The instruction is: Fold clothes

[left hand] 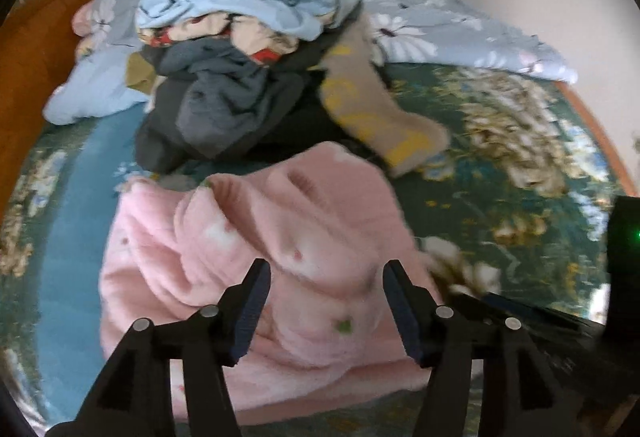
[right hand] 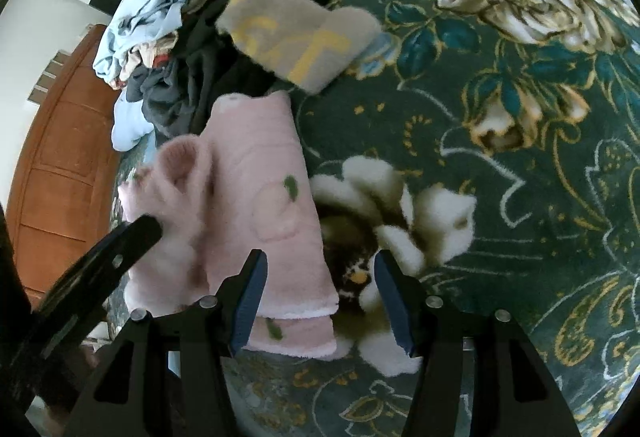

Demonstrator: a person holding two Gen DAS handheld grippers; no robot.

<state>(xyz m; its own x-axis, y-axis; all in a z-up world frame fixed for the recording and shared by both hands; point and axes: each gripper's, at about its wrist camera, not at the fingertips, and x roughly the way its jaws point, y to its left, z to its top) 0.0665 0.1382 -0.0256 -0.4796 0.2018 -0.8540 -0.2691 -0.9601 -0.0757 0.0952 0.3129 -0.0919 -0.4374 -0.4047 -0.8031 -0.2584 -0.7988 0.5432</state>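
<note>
Right wrist view shows the pink fleece garment (right hand: 256, 205) lying on the bed's green floral blanket (right hand: 500, 165), already doubled into a long strip with a layered hem at the near end and a bunched lump along its left side. Its far end touches the pile of unfolded clothes (right hand: 180, 49), where a beige piece with yellow lettering (right hand: 296, 37) drapes toward the blanket. The right tool (right hand: 320, 285) hangs with jaws apart and empty, straddling the strip's right edge near the hem. In the left wrist view the left tool (left hand: 326, 295) is likewise spread wide and holding nothing, poised over the garment's rumpled middle.

To fold well from here, I would judge it best to flatten the bunched left side first, then pinch both near corners through all layers and carry them evenly toward the far end, stopping short of the pile so nothing tangles.
</note>
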